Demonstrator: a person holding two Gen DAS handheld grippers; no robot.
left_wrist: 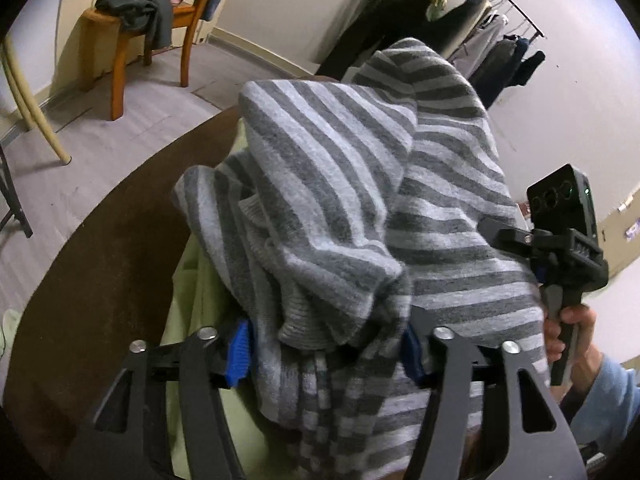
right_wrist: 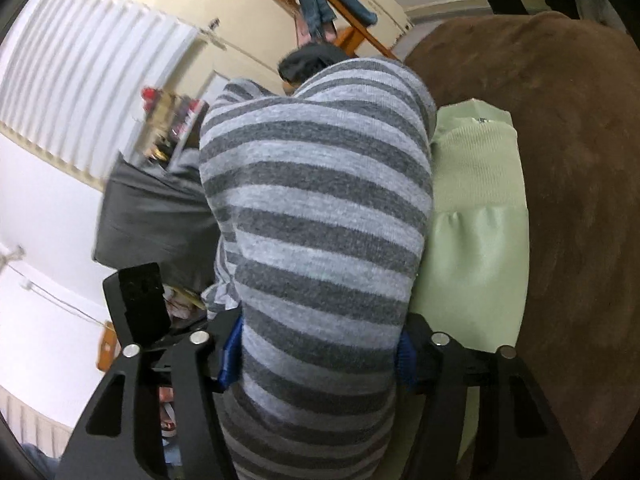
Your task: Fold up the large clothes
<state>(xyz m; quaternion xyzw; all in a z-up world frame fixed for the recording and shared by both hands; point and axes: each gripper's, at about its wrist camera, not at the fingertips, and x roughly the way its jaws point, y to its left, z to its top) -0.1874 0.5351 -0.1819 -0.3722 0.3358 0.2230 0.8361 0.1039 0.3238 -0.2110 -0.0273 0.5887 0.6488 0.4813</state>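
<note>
Holding the grey striped sweater (left_wrist: 360,184) between both tools, above a brown round surface (left_wrist: 100,264) with a pale green garment (left_wrist: 192,304) lying on it.

Left hand-held gripper (left_wrist: 326,354): bunched striped knit fills the gap between its blue pads (left_wrist: 239,354). Left pad is visible, right pad mostly hidden by cloth. Fabric sits against both, so it reads as pinching a thick wad of the sweater, jaws fairly wide apart. A ribbed cuff or hem hangs in folds just ahead of the fingers.

Right hand-held gripper (right_wrist: 318,356): same picture. The sweater (right_wrist: 320,208) bulges up between the two blue pads (right_wrist: 231,354) and touches both; pinching a thick fold. In the left wrist view the right hand-held gripper (left_wrist: 560,248) shows at the far right edge of the sweater, with the person's hand (left_wrist: 568,336) on its handle and a light blue sleeve (left_wrist: 612,396) below.

Sweater position: draped in a mound from both grips, partly over the green garment (right_wrist: 476,216), which lies flat on the brown surface (right_wrist: 560,160) just right of the stripes in the right wrist view.

Background: wooden chair (left_wrist: 132,40) with dark clothes piled on the seat, clothes rack (left_wrist: 492,40) with hanging dark items against the wall, grey plank floor (left_wrist: 120,120). Right wrist view shows a white radiator-like panel (right_wrist: 88,64) and a dark grey box-like thing (right_wrist: 156,216), both blurred.
</note>
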